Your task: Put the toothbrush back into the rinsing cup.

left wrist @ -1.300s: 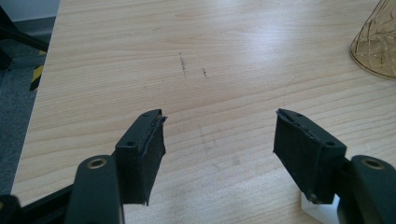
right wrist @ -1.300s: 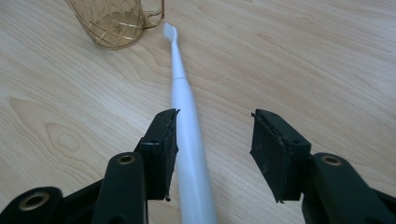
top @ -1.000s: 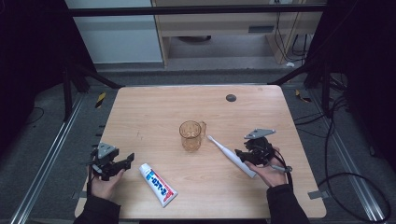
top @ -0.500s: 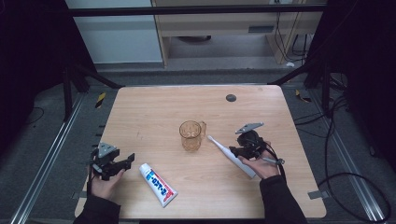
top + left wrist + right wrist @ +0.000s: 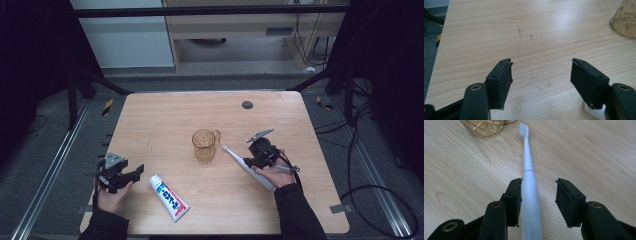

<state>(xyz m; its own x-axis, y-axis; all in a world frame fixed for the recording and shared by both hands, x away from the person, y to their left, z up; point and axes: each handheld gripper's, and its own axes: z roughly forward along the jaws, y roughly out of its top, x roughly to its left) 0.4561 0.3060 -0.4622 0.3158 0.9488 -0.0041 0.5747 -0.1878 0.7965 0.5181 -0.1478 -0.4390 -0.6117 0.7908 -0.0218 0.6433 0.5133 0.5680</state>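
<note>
A white electric toothbrush [image 5: 234,156] [image 5: 527,165] lies on the wooden table [image 5: 165,120], its head pointing at a clear amber cup [image 5: 205,145] [image 5: 482,127]. My right gripper [image 5: 248,162] [image 5: 538,181] straddles the handle. Its jaws are apart: one pad touches the handle and the other stands clear of it. At the table's near left, my left gripper [image 5: 135,172] [image 5: 541,62] rests open over bare wood, with nothing between its jaws. A white toothpaste tube [image 5: 169,197] [image 5: 594,111] lies just to its right. The cup's base [image 5: 625,22] shows in the left gripper view.
A small dark round spot [image 5: 247,105] sits near the table's far edge. Faint dark scuffs [image 5: 519,31] mark the wood ahead of the left gripper. Metal rails and cables run along the floor on both sides of the table.
My right gripper has moved left toward the cup and now sits over the toothbrush handle. The left gripper, the cup and the toothpaste have stayed put.
</note>
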